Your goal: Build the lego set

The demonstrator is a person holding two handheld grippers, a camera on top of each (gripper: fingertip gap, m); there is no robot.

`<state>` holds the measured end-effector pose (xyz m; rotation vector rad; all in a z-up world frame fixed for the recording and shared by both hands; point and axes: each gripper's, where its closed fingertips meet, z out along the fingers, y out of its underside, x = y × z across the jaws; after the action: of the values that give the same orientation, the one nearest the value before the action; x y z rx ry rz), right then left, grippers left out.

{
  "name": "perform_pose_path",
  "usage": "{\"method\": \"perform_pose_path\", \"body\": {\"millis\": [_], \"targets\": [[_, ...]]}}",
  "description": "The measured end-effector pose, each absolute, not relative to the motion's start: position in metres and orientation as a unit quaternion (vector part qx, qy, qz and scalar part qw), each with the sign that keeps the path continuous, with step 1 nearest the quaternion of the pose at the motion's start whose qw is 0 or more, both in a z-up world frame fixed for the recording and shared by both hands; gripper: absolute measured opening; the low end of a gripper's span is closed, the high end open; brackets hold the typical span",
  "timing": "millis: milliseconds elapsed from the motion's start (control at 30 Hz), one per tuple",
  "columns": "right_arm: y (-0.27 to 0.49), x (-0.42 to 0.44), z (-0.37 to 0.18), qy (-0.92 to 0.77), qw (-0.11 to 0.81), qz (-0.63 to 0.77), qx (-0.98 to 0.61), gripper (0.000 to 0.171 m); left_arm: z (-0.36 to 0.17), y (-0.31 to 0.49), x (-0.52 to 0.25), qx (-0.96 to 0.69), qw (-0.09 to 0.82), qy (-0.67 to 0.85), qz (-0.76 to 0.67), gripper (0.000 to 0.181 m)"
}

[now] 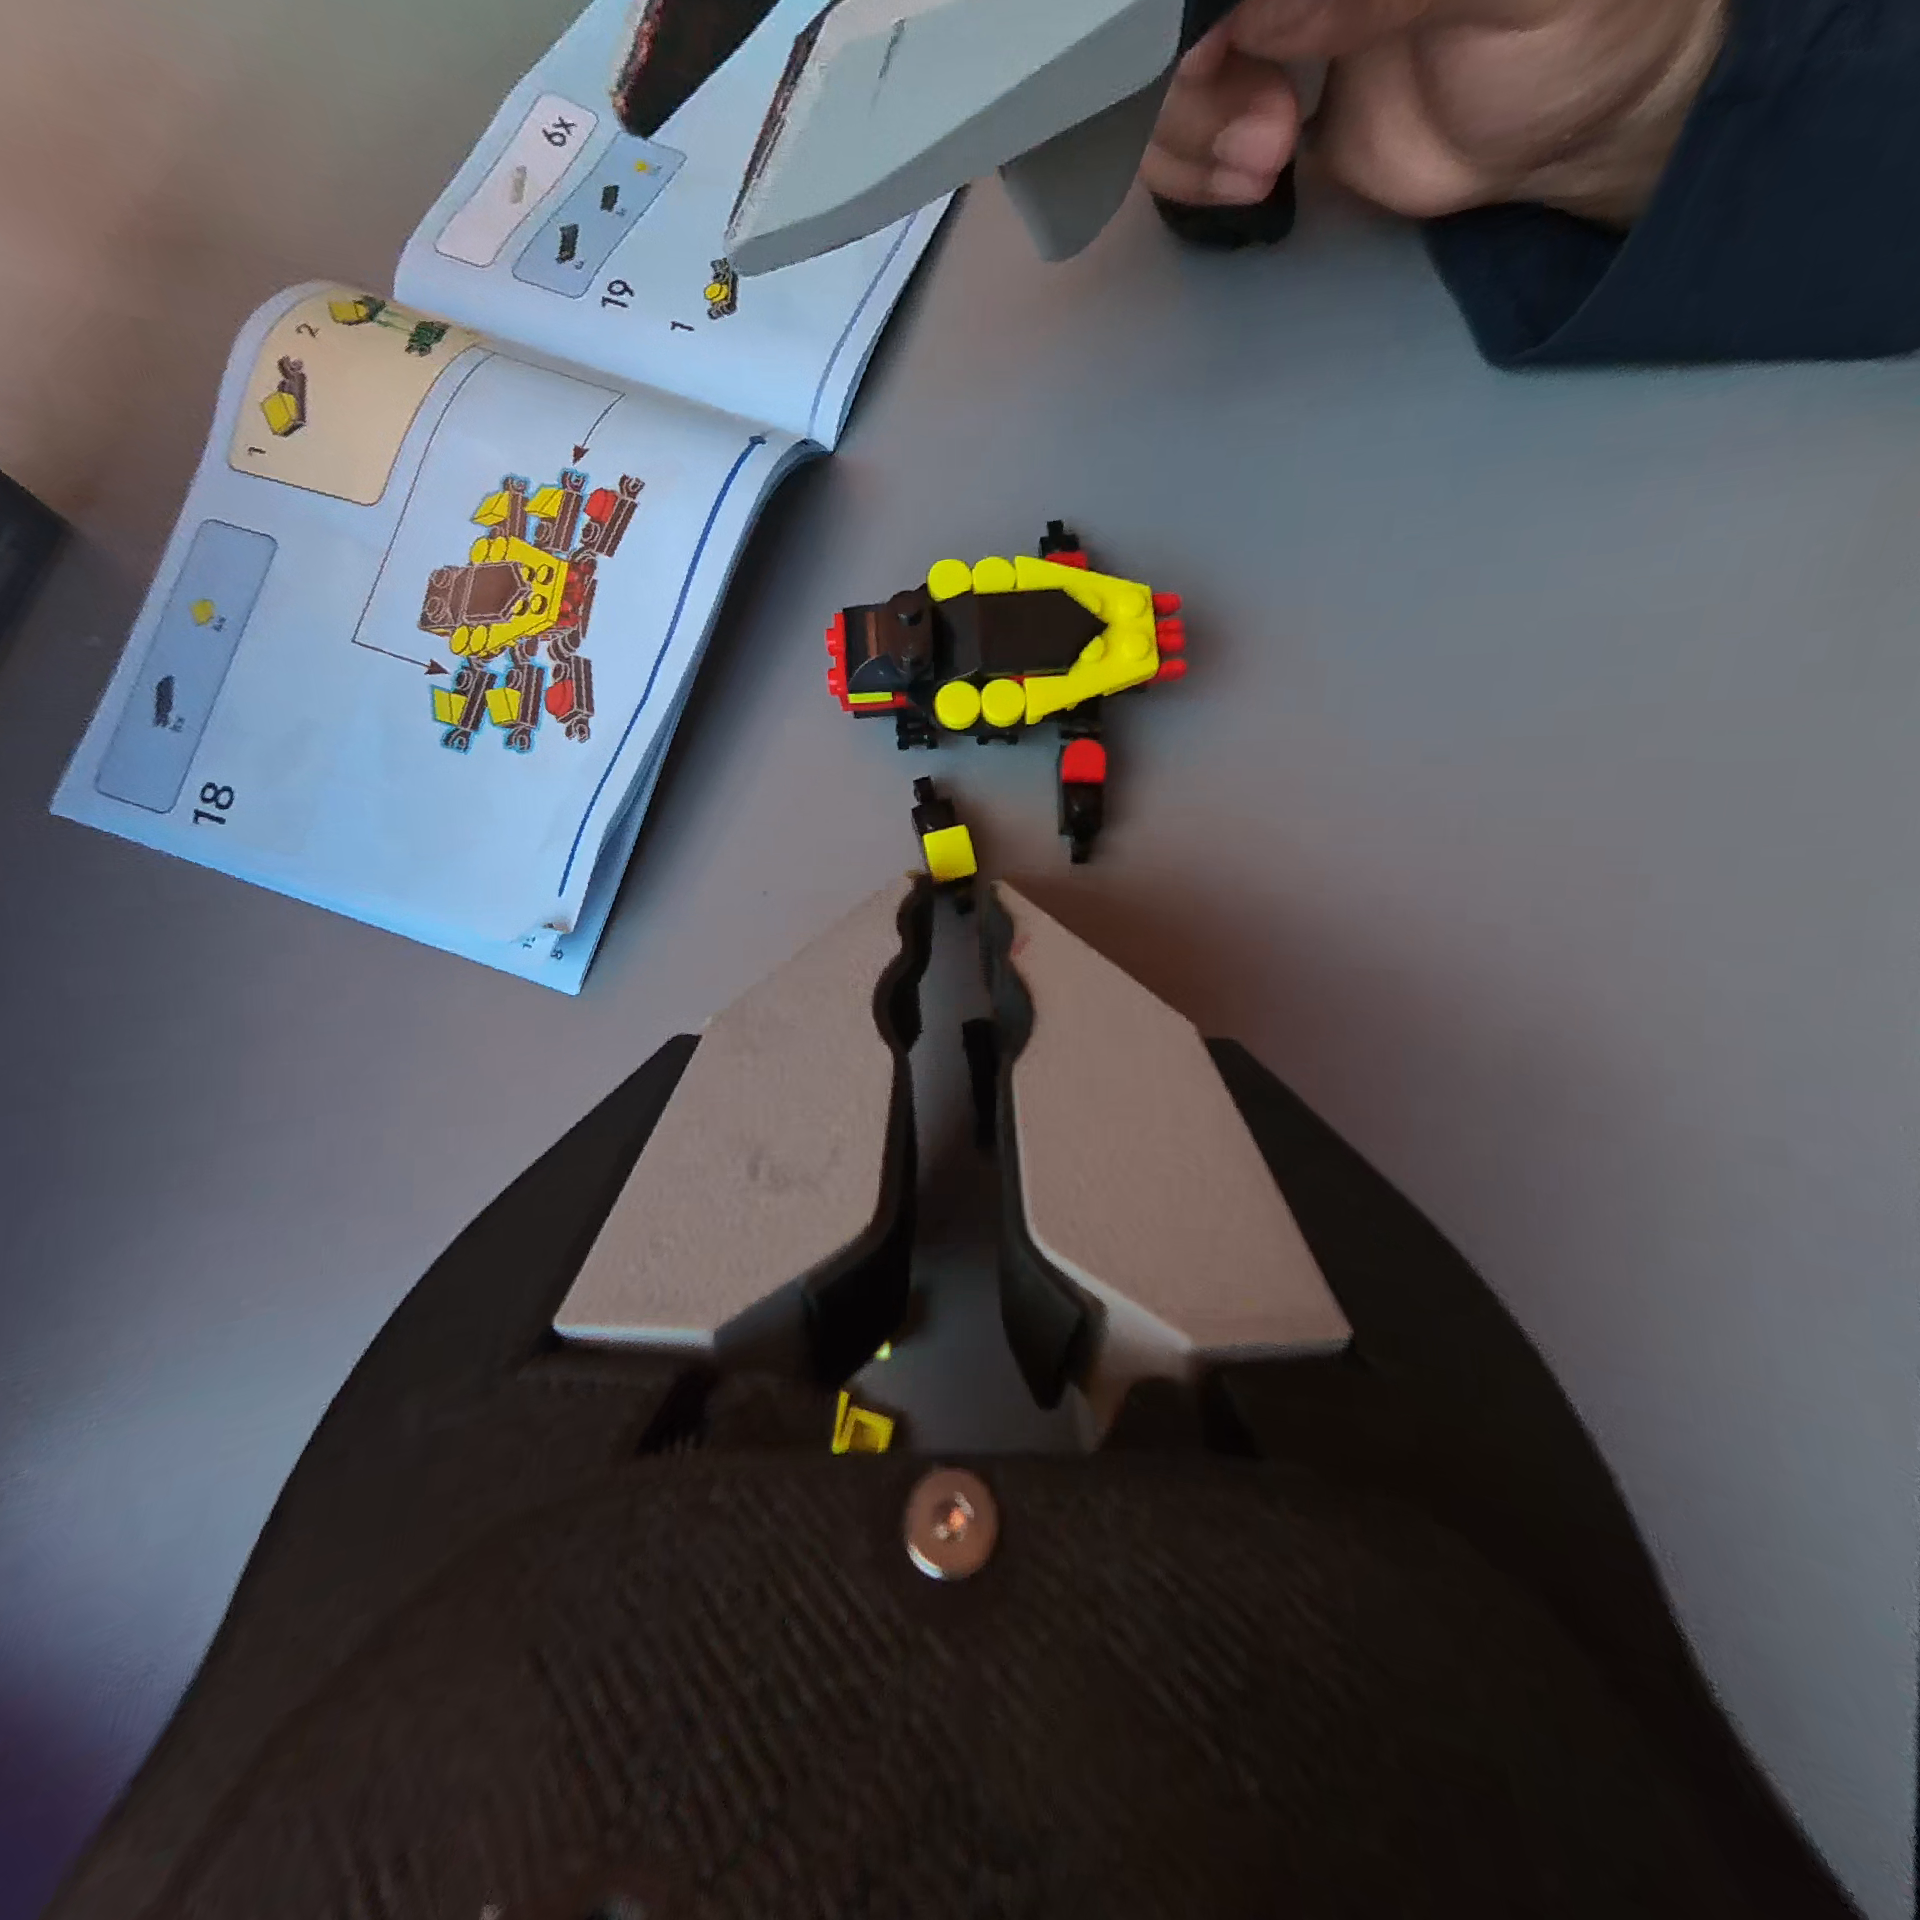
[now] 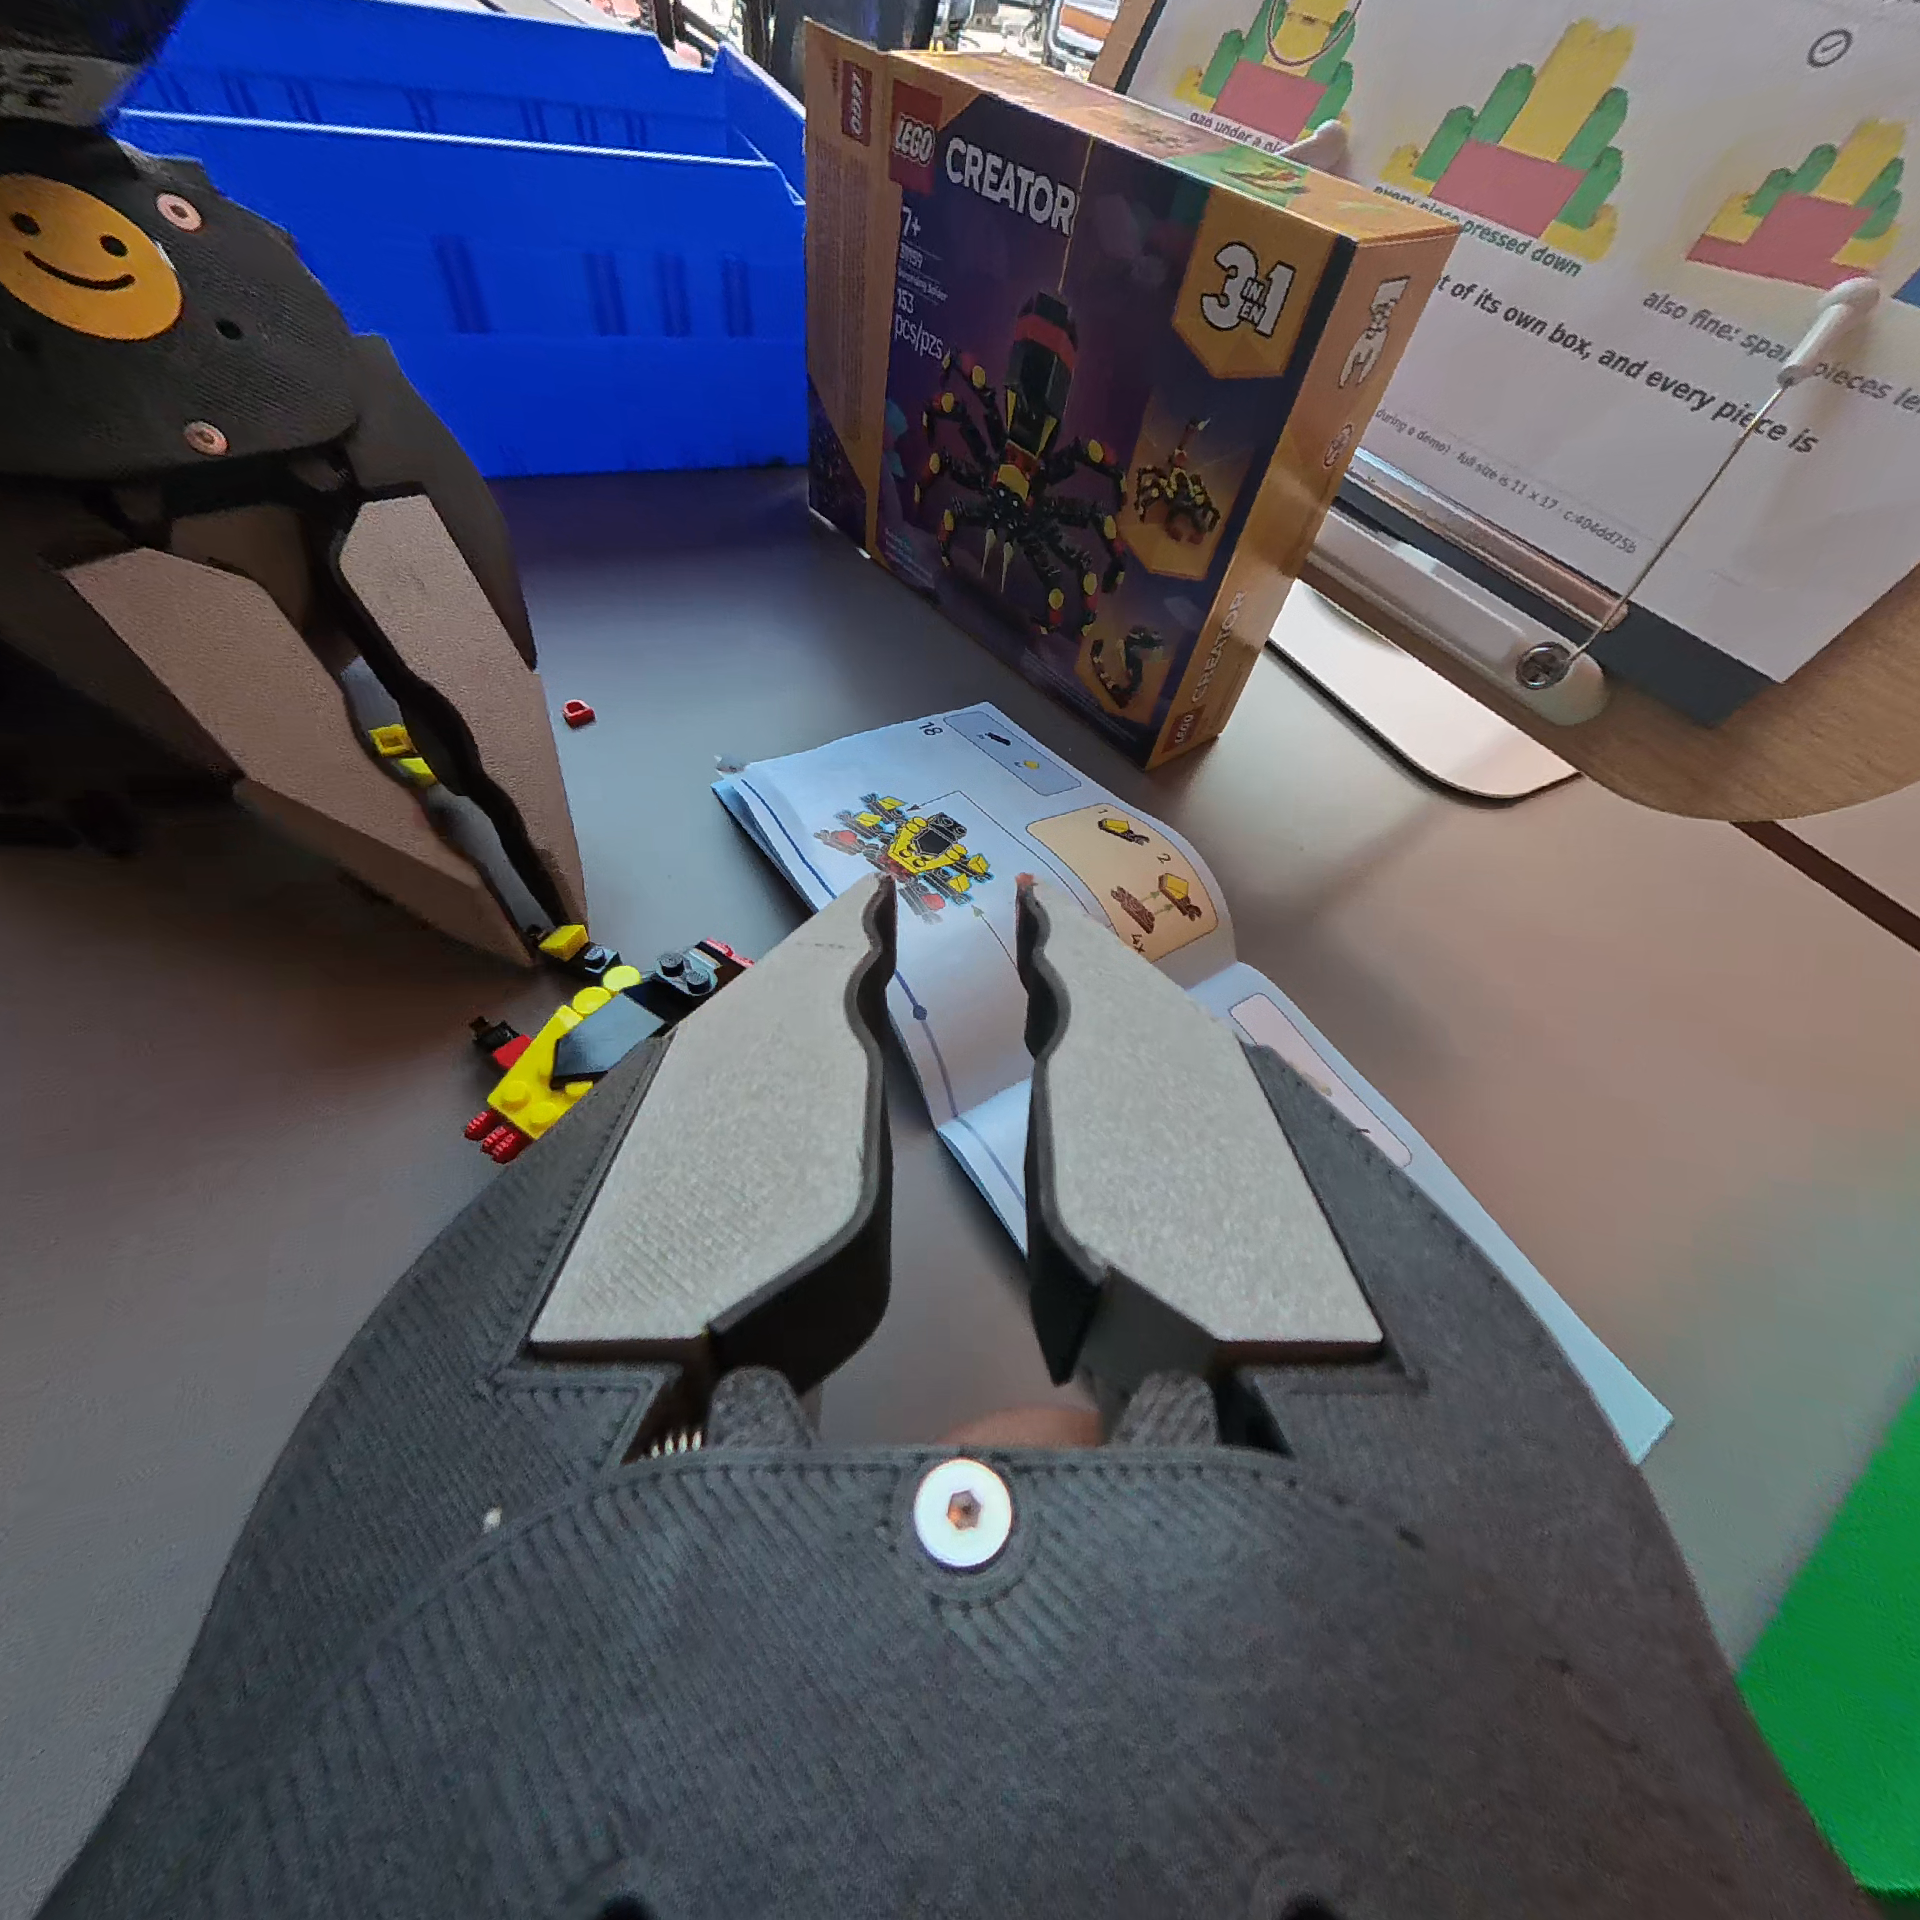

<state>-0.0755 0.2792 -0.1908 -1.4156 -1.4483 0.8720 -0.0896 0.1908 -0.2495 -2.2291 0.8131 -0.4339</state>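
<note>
The yellow, black and red spider body [image 1: 1008,644] lies on the grey table, with one red-and-black leg [image 1: 1084,790] attached on its near side. My left gripper [image 1: 951,896] is shut on a small black leg piece with a yellow brick [image 1: 948,850], its free end just short of the body. A loose yellow piece [image 1: 860,1423] sits deep between its fingers. My right gripper [image 2: 954,888] is open and empty above the open instruction booklet [image 2: 935,821]. In the right wrist view the left gripper [image 2: 551,935] touches down beside the body [image 2: 566,1044].
The booklet [image 1: 416,623] lies left of the body, and the right gripper [image 1: 717,177] and a hand [image 1: 1455,94] hover at the top. The set's box [image 2: 1091,395], blue bins [image 2: 468,260], a small red piece [image 2: 578,712] and a clipboard sheet [image 2: 1662,260] stand behind. Tip to tip, the grippers are about 11 centimeters apart.
</note>
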Motion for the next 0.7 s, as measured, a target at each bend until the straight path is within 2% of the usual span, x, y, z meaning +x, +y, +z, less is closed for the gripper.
{"method": "perform_pose_path", "body": {"millis": [67,433,567,700], "targets": [[0.278,-0.076,-0.19,-0.587,0.453,0.354,-0.57,0.019,-0.25,0.191,-0.092,-0.865,0.356,0.311,-0.167,0.001],[0.256,-0.08,-0.183,-0.615,0.453,0.366,-0.531,0.02,-0.248,0.19,-0.09,-0.863,0.351,0.307,-0.192,0.001],[0.222,-0.078,-0.184,-0.668,0.409,0.393,-0.482,0.02,-0.228,0.192,-0.089,-0.838,0.398,0.318,-0.198,0.0],[0.196,-0.078,-0.19,-0.702,0.386,0.395,-0.449,0.021,-0.2,0.197,-0.091,-0.793,0.474,0.36,-0.13,0.001]]}}
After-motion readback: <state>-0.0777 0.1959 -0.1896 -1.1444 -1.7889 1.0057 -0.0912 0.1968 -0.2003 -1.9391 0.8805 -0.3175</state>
